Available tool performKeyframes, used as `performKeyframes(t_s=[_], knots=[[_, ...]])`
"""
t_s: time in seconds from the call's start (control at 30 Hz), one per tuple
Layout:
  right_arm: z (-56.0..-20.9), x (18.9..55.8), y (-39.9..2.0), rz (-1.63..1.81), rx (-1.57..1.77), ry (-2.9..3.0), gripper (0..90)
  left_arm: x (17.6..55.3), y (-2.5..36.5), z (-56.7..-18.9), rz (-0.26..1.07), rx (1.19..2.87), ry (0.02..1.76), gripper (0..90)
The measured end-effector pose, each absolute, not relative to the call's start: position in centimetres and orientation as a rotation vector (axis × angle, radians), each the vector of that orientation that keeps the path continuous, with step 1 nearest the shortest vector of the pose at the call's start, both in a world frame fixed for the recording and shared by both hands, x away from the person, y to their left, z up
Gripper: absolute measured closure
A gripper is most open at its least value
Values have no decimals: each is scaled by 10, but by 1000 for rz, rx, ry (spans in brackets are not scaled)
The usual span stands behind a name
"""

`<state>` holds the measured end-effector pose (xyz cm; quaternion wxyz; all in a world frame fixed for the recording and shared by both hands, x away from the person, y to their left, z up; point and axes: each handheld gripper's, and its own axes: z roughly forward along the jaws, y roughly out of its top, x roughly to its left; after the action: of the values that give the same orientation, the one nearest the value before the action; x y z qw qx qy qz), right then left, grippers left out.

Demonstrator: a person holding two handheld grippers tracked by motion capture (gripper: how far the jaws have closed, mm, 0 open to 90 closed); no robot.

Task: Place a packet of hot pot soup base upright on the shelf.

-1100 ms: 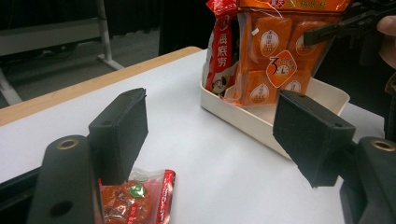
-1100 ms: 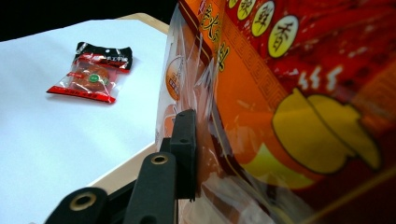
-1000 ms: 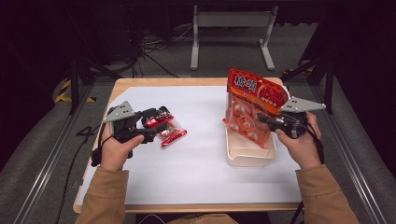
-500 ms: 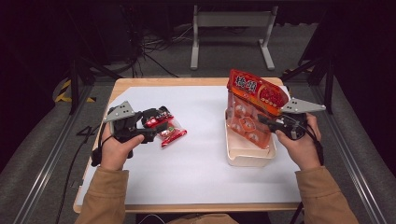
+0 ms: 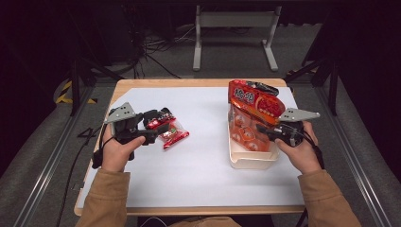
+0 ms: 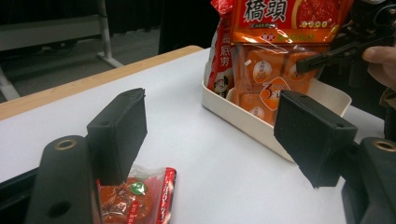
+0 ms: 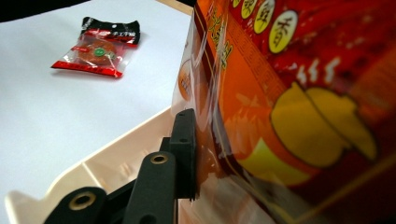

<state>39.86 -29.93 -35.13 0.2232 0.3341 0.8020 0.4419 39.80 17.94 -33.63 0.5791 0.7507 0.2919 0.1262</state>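
A large orange-red snack bag (image 5: 254,105) stands tilted in a cream tray (image 5: 250,163) at the table's right. My right gripper (image 5: 263,132) is shut on the bag's lower right side. In the right gripper view one black finger (image 7: 185,148) presses the bag (image 7: 299,93); the other finger is hidden behind it. At the left, my left gripper (image 5: 159,124) hovers open over two small snack packets (image 5: 171,134). In the left gripper view its jaws stand wide with nothing between them, and a red packet (image 6: 135,196) lies under the left jaw.
A white sheet (image 5: 208,179) covers the wooden table, with bare room between the packets and the tray. A black-topped packet (image 7: 110,25) lies just behind the red one (image 7: 95,55). A metal stand (image 5: 234,28) is on the floor beyond the table.
My right hand has sunk a little, bringing the big bag lower into the tray. The left hand and the small packets have stayed put.
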Motion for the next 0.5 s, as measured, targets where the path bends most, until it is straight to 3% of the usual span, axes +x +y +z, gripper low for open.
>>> performKeyframes(t_s=[0.43, 0.5], knots=[[-359, 400, -316, 1334, 947, 2204, 691, 407, 187, -344, 329, 1793, 729, 226], [-358, 399, -318, 1360, 958, 2190, 616, 409, 190, -348, 338, 1804, 767, 193]])
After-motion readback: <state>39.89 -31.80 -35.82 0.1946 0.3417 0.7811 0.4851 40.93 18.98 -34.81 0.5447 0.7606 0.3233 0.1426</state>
